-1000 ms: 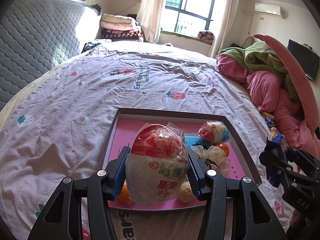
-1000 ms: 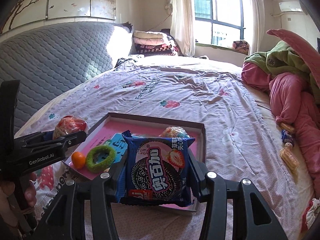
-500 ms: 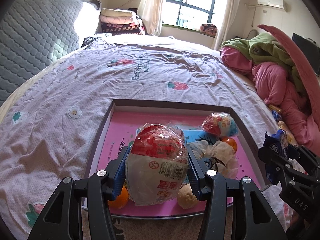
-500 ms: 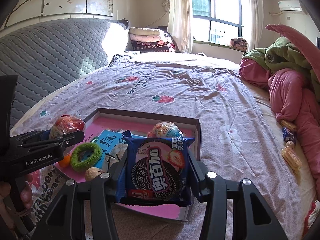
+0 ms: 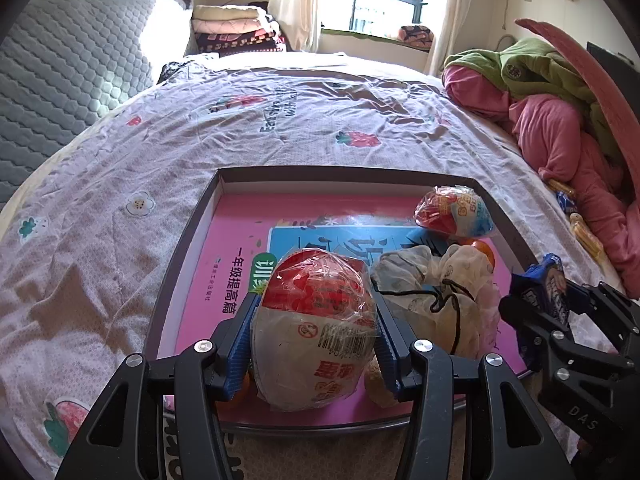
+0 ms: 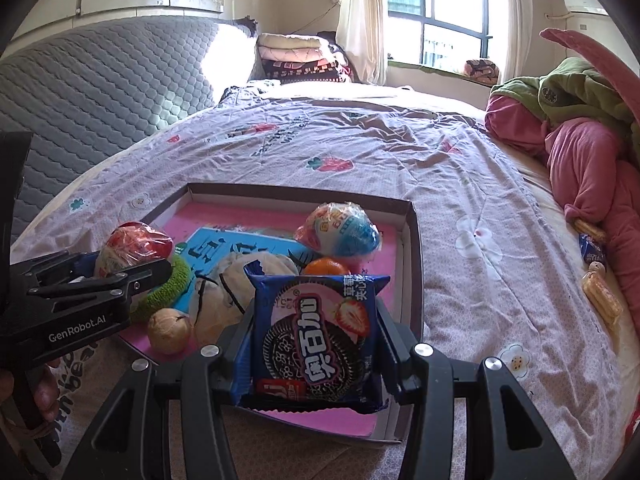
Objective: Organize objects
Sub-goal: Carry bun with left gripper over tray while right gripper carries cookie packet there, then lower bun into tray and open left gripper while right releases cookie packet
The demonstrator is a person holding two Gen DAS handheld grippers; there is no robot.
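My left gripper (image 5: 314,316) is shut on a red-and-white wrapped egg toy (image 5: 316,328), held over the near part of a shallow box (image 5: 184,240) with a pink bottom. My right gripper (image 6: 316,316) is shut on a blue cookie packet (image 6: 316,336) over the box's near right corner (image 6: 412,280). In the box lie a blue-and-red wrapped egg (image 6: 340,232), an orange (image 6: 326,267), a cream drawstring pouch (image 6: 240,280), a green hair ring (image 6: 168,292) and a walnut (image 6: 168,330). From the right wrist view the left gripper (image 6: 132,268) shows at the left with its egg (image 6: 132,248).
The box sits on a lilac bedspread (image 5: 120,200). Loose snack packets (image 6: 600,296) lie by pink and green bedding (image 6: 580,152) at the right. A grey quilted headboard (image 6: 100,92) is at the left. A person's hand (image 6: 40,392) holds the left gripper.
Both grippers have come down and forward towards the box, each still holding its item. The box now looks larger and nearer in both views.
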